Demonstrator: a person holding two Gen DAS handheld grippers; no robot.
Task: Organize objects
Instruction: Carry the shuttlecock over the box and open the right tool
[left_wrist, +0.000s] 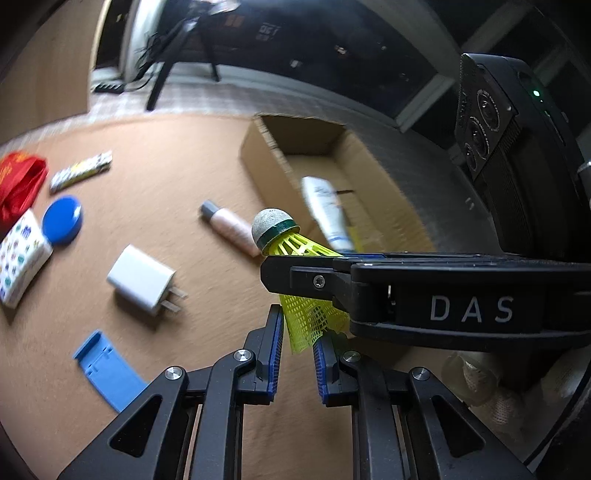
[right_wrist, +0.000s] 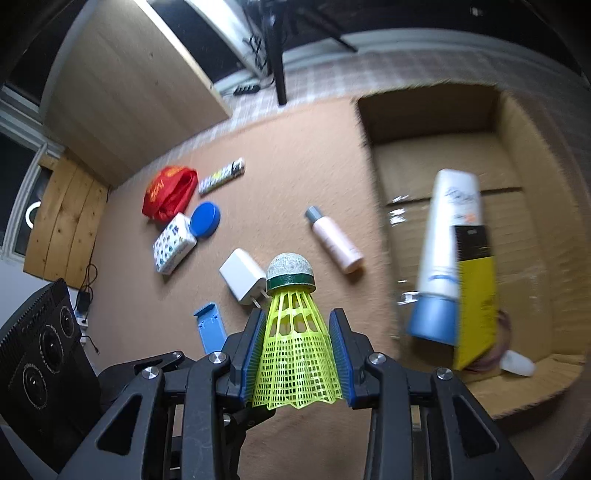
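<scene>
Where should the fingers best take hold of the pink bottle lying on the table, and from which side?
Grip the pink bottle across the middle of its round body, coming from above. It lies flat on the table with free space on both long sides; its grey cap end is narrower.

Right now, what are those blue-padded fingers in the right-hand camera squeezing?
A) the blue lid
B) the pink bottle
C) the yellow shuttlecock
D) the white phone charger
C: the yellow shuttlecock sits by its mesh skirt between the right gripper's fingers, cork tip pointing away, while the white charger, pink bottle and blue lid all lie loose on the tan table.
</scene>
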